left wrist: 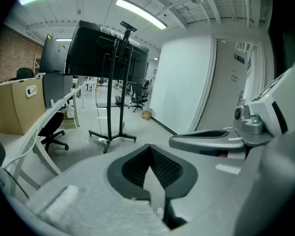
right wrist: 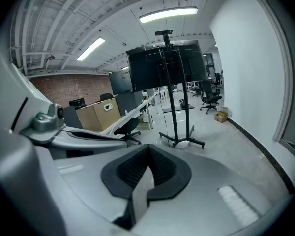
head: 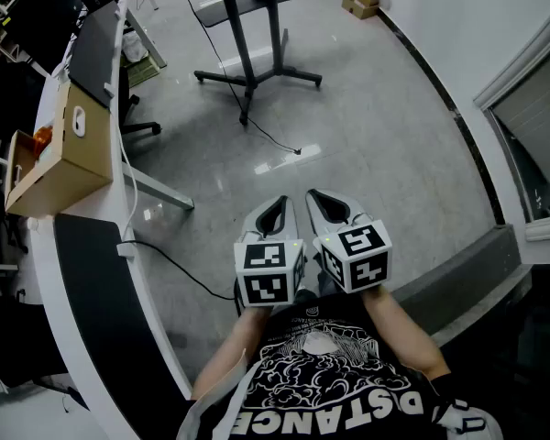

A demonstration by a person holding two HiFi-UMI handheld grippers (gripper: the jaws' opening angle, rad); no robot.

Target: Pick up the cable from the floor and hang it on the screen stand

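A thin black cable hangs down the screen stand and trails across the grey floor, ending in a small plug. Both grippers are held side by side in front of my body, well short of the cable. My left gripper is shut with nothing between its jaws. My right gripper is also shut and empty. In the left gripper view the stand with its dark screen is ahead at left. The right gripper view has the stand ahead and its screen above.
A white desk runs along the left with a cardboard box on it and another black cable on the floor beside it. An office chair sits under the desk. A white wall and dark skirting run along the right.
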